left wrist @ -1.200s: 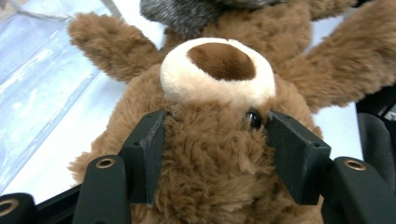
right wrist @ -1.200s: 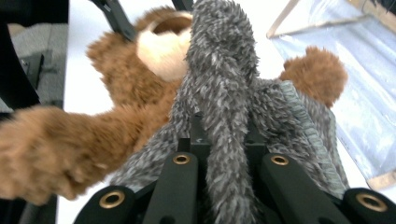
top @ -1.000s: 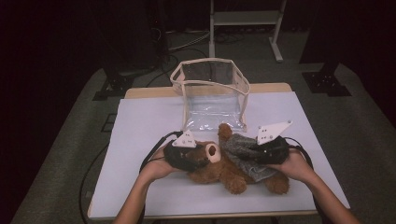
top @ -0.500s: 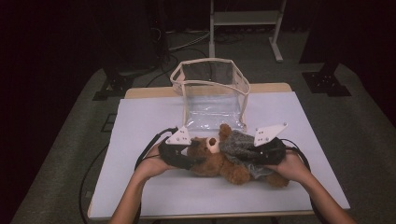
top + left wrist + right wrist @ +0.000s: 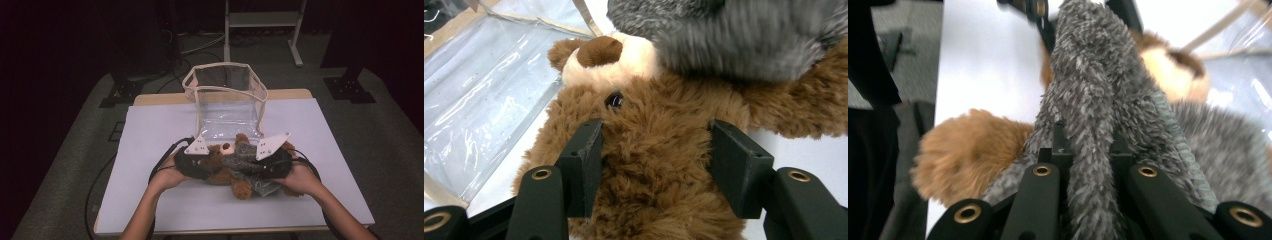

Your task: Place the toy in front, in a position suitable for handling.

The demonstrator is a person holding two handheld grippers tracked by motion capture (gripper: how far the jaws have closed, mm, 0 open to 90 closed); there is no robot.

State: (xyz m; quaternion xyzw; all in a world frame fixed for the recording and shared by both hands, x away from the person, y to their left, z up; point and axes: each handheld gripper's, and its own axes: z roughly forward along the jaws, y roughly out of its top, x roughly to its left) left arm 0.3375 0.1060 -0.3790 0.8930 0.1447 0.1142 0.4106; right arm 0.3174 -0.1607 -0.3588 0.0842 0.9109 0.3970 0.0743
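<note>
A brown teddy bear [image 5: 225, 167] lies on its back near the front middle of the white bench [image 5: 150, 135], its head toward the clear plastic bag [image 5: 225, 95] that stands open at twelve o'clock from it; a grey knitted garment [image 5: 245, 160] covers the bear's middle and spreads toward four o'clock.

The left claw [image 5: 202, 165] comes in from nine o'clock of the bear, held in the person's left hand [image 5: 170, 175]; in the left gripper view its two black jaws stand parted on either side of the bear's furry head [image 5: 654, 150], both pressing into the fur just below the eye, so it is grasping the bear; the cream muzzle with its brown nose [image 5: 599, 50] sits at eleven o'clock above the jaws, and the clear bag [image 5: 484, 90] lies flat at nine o'clock, touching the bear's ear.

The right claw [image 5: 260, 167] comes in from three o'clock, held in the right hand [image 5: 300, 180]; in the right gripper view its jaws are clenched tight on a fold of the grey garment [image 5: 1093, 125], which rises straight up between them; a brown paw [image 5: 968, 155] shows at nine o'clock on the bench, and the bear's muzzle [image 5: 1173, 70] at two o'clock.
</note>
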